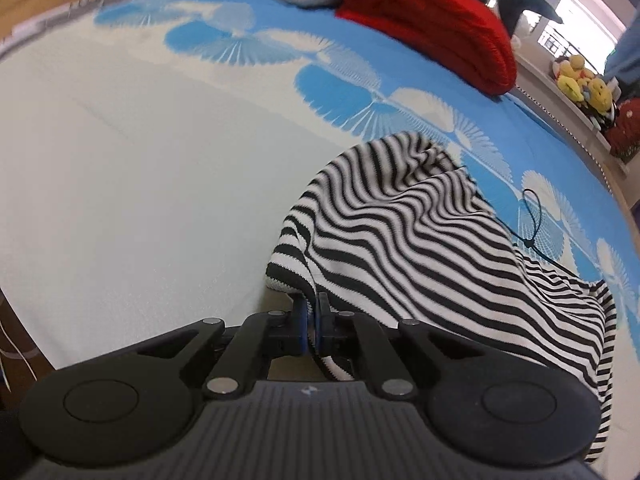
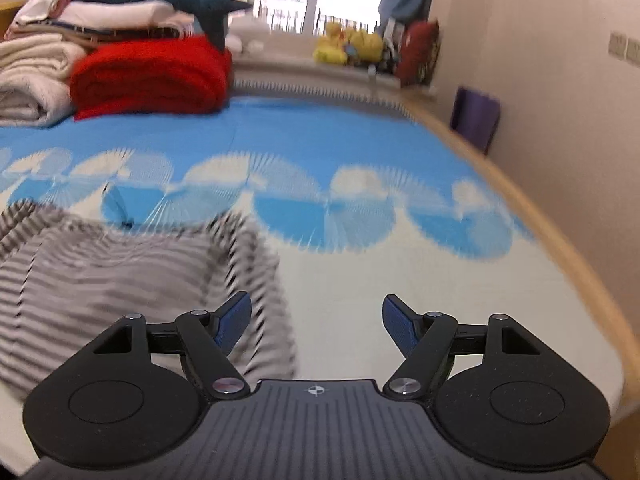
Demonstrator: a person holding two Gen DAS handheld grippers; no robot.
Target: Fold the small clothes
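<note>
One striped garment (image 1: 420,240), black and white, is what I am working on; it lies on the bed cover (image 1: 140,168), on the pale part near the bed's near edge, with its far side reaching the band of blue fan shapes. A thin dark cord (image 1: 532,220) trails off it onto the blue print. My left gripper (image 1: 313,320) has its jaws pressed together on the garment's near hem, and the cloth drapes up from the cover over the fingers, so I judge the edge is lifted for a fold. My right gripper (image 2: 316,320) stands with its jaws spread wide and nothing between them; in its view the garment (image 2: 120,280) is blurred and lies just beside its left finger, which overlaps the cloth's near right edge, though I cannot tell whether it touches.

I judge the fold is only starting: one edge pinched, the other free. The next move calls for the right gripper to close on the matching hem so both ends travel together toward the far side; otherwise the cloth will skew.

Farther out, a folded red blanket (image 1: 432,24) and a stack of pale linens (image 2: 36,76) sit at the bed's far edge. Yellow plush toys (image 2: 348,46) line the window ledge beyond.
</note>
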